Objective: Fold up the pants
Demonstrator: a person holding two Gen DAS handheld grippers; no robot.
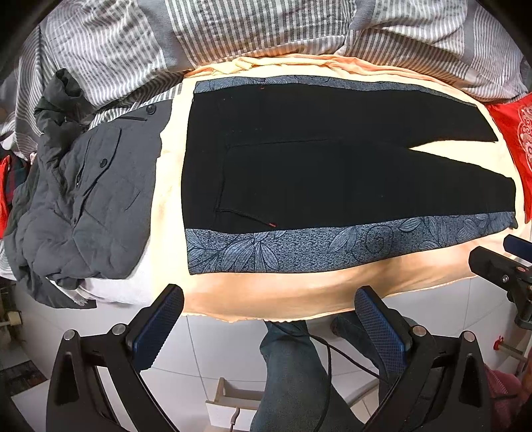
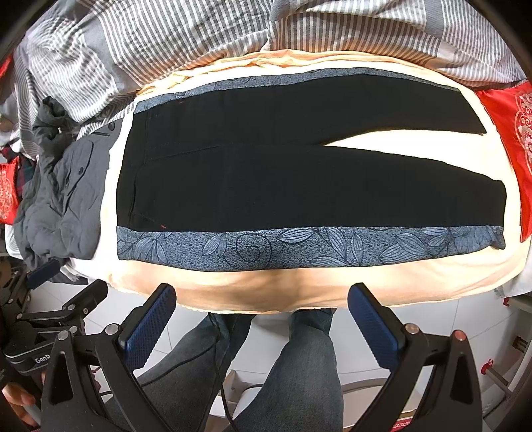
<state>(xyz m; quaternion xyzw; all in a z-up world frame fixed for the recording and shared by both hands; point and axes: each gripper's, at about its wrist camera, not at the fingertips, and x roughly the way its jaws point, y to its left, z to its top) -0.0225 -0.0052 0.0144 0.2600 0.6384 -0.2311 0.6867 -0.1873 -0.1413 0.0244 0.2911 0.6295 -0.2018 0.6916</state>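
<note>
Both fisheye views are taken from just off the bed's near edge, above the floor, facing across the bed toward the striped duvet [image 1: 232, 30] at its far side. The black pants [image 1: 332, 166] are shared whole by both; the right wrist view is set further right.

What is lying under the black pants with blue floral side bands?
The black pants lie flat on a peach-coloured blanket, visible all around them. Whatever lies beneath the blanket is covered.
</note>
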